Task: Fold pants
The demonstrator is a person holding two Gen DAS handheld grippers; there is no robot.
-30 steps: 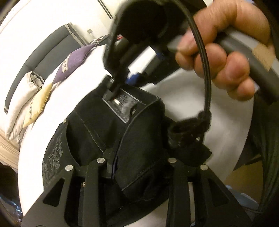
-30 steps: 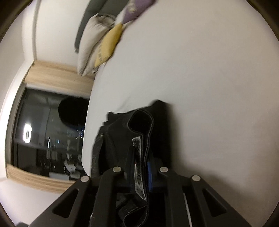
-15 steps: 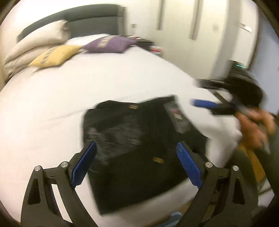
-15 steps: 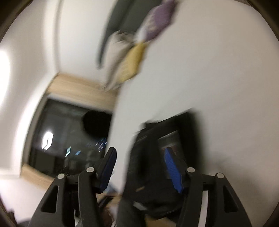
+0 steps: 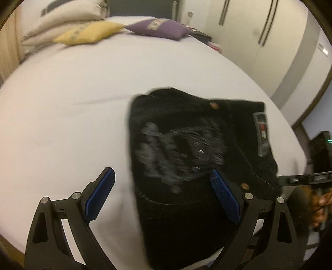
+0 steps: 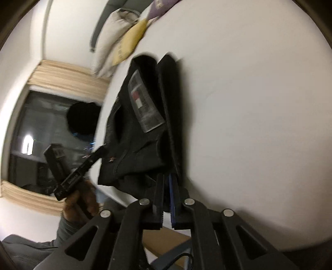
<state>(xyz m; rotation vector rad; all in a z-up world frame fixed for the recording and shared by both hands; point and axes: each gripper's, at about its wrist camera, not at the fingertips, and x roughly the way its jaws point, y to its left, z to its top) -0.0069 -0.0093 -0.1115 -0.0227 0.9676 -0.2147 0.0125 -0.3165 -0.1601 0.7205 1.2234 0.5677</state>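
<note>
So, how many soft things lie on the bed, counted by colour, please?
Black pants: 1
Yellow pillow: 1
Purple pillow: 1
Cream pillows: a stack, number cannot be told
Total: 3 countable things, plus the cream stack, all on the white bed.
</note>
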